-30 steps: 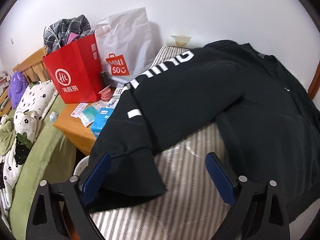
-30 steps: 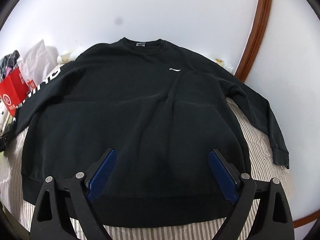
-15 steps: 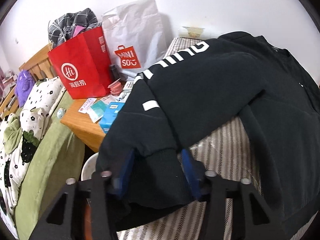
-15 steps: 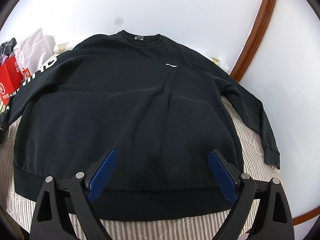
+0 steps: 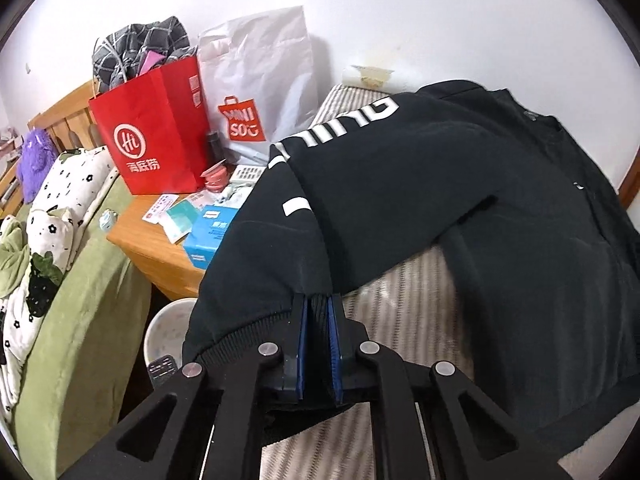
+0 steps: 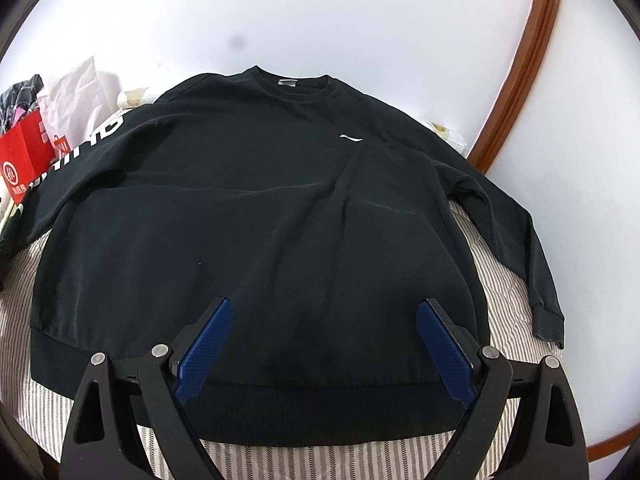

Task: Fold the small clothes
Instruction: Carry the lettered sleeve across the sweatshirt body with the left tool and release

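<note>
A black sweatshirt [image 6: 260, 220] with a small white chest logo lies face up on a grey striped bed [image 6: 504, 320], collar toward the wall. Its left sleeve [image 5: 320, 208] carries white lettering and hangs off the bed's left edge. My left gripper [image 5: 318, 308] is shut on the ribbed cuff of that sleeve. My right gripper [image 6: 324, 344] is open and empty, hovering just above the sweatshirt's bottom hem, near its middle. The right sleeve [image 6: 516, 240] lies out flat on the bed's right side.
A wooden bedside table [image 5: 160, 248] to the left holds a red paper bag [image 5: 156, 136], a white shopping bag [image 5: 260, 88], a blue box [image 5: 210, 236] and small items. A white bin [image 5: 166, 332] stands below. A green-covered bed [image 5: 80, 320] lies further left. White wall behind.
My left gripper moved forward onto the left sleeve's cuff and shut on it. My right gripper shifted slightly over the hem and stayed open.
</note>
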### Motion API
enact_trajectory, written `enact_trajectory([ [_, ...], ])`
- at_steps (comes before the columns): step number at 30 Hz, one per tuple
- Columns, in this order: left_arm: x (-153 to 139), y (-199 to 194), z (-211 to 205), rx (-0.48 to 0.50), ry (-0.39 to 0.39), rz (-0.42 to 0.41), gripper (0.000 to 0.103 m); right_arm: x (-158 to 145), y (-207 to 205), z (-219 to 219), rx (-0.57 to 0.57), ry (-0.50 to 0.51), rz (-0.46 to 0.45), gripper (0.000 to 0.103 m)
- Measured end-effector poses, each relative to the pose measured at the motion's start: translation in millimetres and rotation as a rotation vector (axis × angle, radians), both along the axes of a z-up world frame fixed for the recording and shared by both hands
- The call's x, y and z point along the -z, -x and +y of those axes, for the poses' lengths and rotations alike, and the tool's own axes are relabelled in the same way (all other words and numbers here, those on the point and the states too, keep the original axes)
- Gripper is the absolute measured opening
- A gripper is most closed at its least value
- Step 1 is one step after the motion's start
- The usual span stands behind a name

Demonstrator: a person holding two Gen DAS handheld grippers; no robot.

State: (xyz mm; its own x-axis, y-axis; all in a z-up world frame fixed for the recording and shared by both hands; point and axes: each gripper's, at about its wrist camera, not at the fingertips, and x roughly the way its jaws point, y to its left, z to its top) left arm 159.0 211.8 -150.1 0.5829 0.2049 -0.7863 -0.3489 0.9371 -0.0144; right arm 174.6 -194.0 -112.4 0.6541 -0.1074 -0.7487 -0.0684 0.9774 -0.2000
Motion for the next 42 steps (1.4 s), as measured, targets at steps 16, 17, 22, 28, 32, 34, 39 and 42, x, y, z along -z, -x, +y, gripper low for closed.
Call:
enact_trajectory([
  [16, -47.9, -24.2, -80.9, 0.191, 0.104, -0.097, 0.009, -8.8, 1.2, -58.8, 0.061, -0.065, -0.027, 0.092],
  [17, -51.9, -28.9, -87.2, 0.203, 0.112, -0.106, 0.009, -10.6, 0.1, -64.9, 0.07, -0.067, -0.032, 0.092],
  [22, -75.4, -53.6, -131.0, 0.286, 0.131, -0.148, 0.009, -20.4, -2.8, -106.6, 0.119, -0.067, -0.065, 0.092],
  [28, -88.4, -87.1, -193.3, 0.435, 0.174, -0.184, 0.009, -20.8, -6.5, -148.3, 0.176, -0.082, -0.067, 0.092],
  [32, -81.4, -111.2, -230.3, 0.498, 0.204, -0.166, 0.009, -14.6, -1.9, -164.0, 0.196, -0.061, -0.061, 0.092],
  [34, -75.5, -118.1, -241.0, 0.515, 0.21, -0.158, 0.009, -11.4, 3.1, -173.9, 0.21, -0.051, -0.055, 0.092],
  [39, -51.4, -132.4, -257.4, 0.512, 0.215, -0.09, 0.01, -0.5, 8.2, -189.2, 0.247, -0.06, -0.034, 0.092],
  [42, -44.0, -133.5, -254.2, 0.509, 0.24, -0.072, 0.014, 2.2, 7.3, -191.9, 0.249, -0.061, -0.037, 0.092],
])
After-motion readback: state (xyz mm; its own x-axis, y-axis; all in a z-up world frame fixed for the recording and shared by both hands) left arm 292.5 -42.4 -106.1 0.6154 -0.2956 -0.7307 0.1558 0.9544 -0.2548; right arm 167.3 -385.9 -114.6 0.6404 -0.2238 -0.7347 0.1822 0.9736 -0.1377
